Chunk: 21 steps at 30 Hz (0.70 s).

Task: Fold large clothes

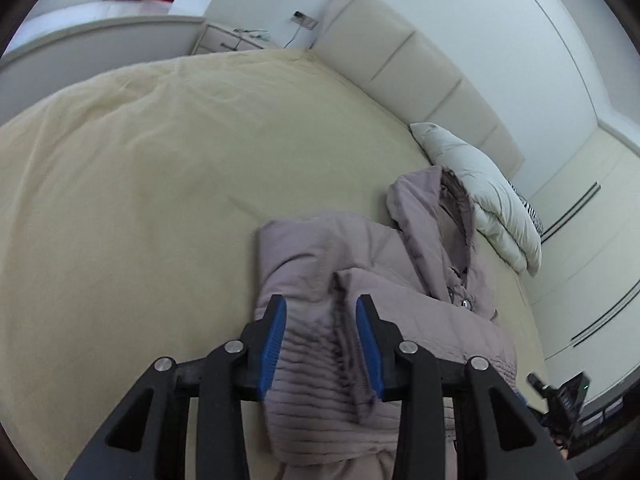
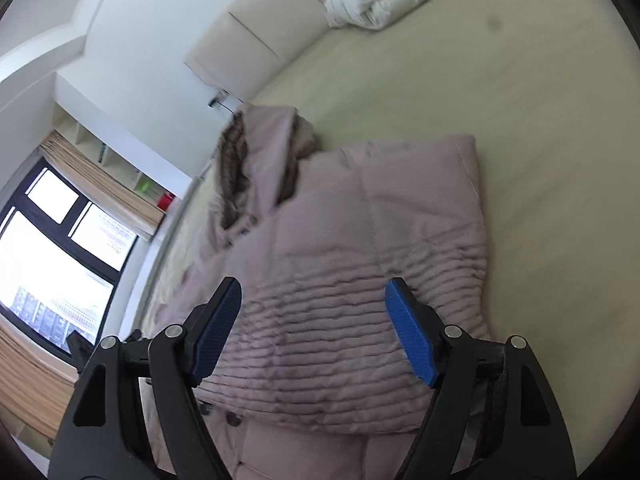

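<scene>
Both sides of the jacket [image 2: 360, 280] look folded in on the bed [image 1: 140, 160]; left gripper [image 1: 321, 344] narrowly and right gripper [image 2: 314, 328] widely parted, holding nothing. Next: lifting the hem toward the hood [image 2: 260, 148].

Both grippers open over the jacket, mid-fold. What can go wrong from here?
1. The puffy jacket is only loosely folded; with the left gripper and right gripper both open, the flap may spring back.
2. The fur-trimmed hood sticks out unfolded and may bunch.
3. Buttons near the fingers could snag.
</scene>
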Available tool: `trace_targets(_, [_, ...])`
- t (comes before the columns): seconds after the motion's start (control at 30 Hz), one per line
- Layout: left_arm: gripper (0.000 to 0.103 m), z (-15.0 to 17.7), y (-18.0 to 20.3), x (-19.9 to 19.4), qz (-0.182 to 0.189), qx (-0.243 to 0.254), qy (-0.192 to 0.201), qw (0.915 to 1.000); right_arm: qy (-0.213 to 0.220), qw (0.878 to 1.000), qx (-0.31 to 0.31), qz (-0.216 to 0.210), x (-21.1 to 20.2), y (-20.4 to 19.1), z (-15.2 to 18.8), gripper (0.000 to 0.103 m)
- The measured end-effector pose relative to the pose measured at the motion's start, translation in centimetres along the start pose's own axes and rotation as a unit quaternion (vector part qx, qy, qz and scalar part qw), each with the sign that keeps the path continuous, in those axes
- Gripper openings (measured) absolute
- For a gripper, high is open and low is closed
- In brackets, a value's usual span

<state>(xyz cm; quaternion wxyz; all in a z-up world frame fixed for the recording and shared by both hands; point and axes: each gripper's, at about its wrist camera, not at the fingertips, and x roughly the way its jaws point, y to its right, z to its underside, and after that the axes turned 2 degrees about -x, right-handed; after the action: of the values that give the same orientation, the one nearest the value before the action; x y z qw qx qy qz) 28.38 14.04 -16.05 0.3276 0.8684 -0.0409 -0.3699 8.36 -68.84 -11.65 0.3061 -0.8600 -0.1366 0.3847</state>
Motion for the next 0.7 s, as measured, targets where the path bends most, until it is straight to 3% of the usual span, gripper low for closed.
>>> trace_targets(0.07, [0.038,0.4,-0.9,0.5,-0.012,0.0,-0.021,0.9997,0.008,1.0,0.001,-0.013,0.6,1.0,0.6,0.074])
trace_targets(0.17, [0.038,1.1,-0.5,1.1,-0.015,0.015,-0.032,0.9993,0.009,1.0,-0.011,0.004,-0.1,0.6,1.1,0.074])
trace_targets(0.23, [0.038,1.1,-0.3,1.1,-0.018,0.013,-0.027,0.9994,0.005,1.0,-0.012,0.024,-0.6,-0.5,1.0,0.074])
trace_targets(0.33, [0.038,0.1,0.5,0.2,-0.015,0.022,0.002,0.9996,0.03,1.0,0.001,-0.006,-1.6,-1.4,0.9,0.074])
trace_targets(0.4, [0.038,-1.5,1.3,0.5,-0.018,0.031,0.008,0.9993,0.028,1.0,0.007,0.002,-1.6,-1.0,1.0,0.074])
trace_targets(0.47, [0.038,-3.0,2.5,1.6,-0.04,0.059,0.015,0.9973,0.022,1.0,0.012,0.002,-1.1,-0.2,1.2,0.074])
trace_targets(0.57, [0.033,-4.4,3.0,4.7,-0.082,0.083,-0.006,0.9931,0.031,1.0,0.005,-0.002,-0.4,0.4,1.4,0.074])
trace_targets(0.7, [0.033,-3.3,2.2,8.4,-0.127,0.113,-0.046,0.9843,0.026,1.0,-0.004,0.001,-0.2,0.3,1.5,0.074])
